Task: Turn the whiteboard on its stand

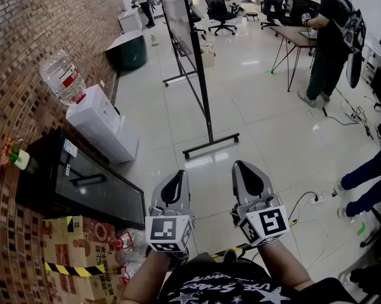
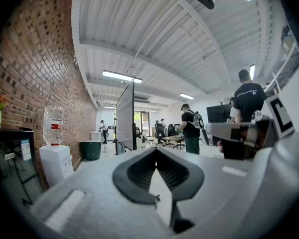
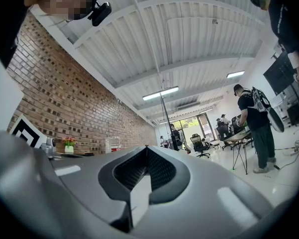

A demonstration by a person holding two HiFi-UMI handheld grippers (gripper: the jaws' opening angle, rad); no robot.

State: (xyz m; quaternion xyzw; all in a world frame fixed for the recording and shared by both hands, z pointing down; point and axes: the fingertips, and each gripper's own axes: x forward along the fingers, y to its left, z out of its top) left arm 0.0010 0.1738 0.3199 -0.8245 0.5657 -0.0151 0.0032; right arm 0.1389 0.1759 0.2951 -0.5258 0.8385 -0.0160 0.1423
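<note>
Closest in, both sets of tongs are held out side by side over the white tile floor (image 1: pixel 266 125), marker cubes facing the camera. The left tongs (image 1: pixel 177 173) are fully closed, tips meeting with nothing between them. Same deal for the right tongs (image 1: pixel 240 165), pinched together on nothing. Down on the left by the brick wall (image 1: pixel 32 49) there's a cardboard box (image 1: pixel 73 258) with yellow-black tape. Next comes a black glass-front cabinet (image 1: pixel 82 182) with a little flower pot (image 1: pixel 16 156) on its far corner, and just past that a white water dispenser (image 1: pixel 104 128) with its bottle (image 1: pixel 62 75) on top. The whiteboard (image 1: pixel 180 14) is straight ahead of the tongs and well apart from them. It stands upright on its black stand (image 1: pixel 210 145), seen pretty much edge-on from here, so the board is just a thin slab running away from the camera. Past it, a dark green bin (image 1: pixel 128 50) sits near the wall, a person in black with a backpack (image 1: pixel 329 43) stands off to the right, and office chairs (image 1: pixel 217 8) are at the back.
</note>
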